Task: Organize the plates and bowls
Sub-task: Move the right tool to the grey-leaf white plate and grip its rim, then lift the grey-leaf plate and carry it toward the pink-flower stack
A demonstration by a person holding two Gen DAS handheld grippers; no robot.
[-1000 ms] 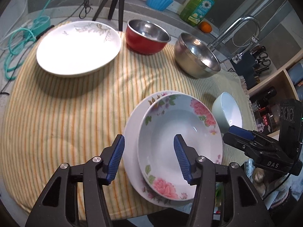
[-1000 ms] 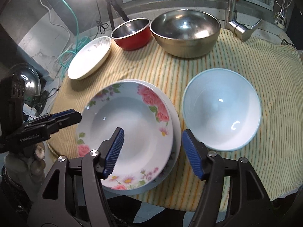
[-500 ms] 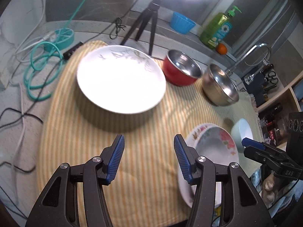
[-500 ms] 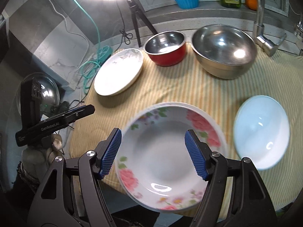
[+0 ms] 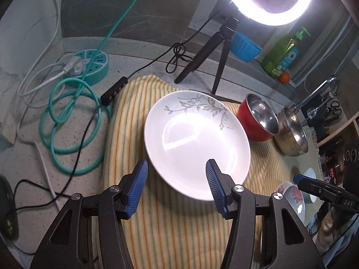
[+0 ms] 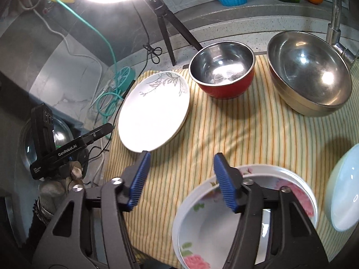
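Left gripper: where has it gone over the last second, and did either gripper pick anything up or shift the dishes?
The left gripper swung away from the floral dishes toward the white leaf-pattern plate, which now sits just ahead of its open jaws. The right gripper shifted left, also open and empty. Nothing was grasped or released. The red bowl, steel bowl and pale blue bowl stayed put.

Bright ring light overhead, glare on white plate, fisheye-bent dark edges
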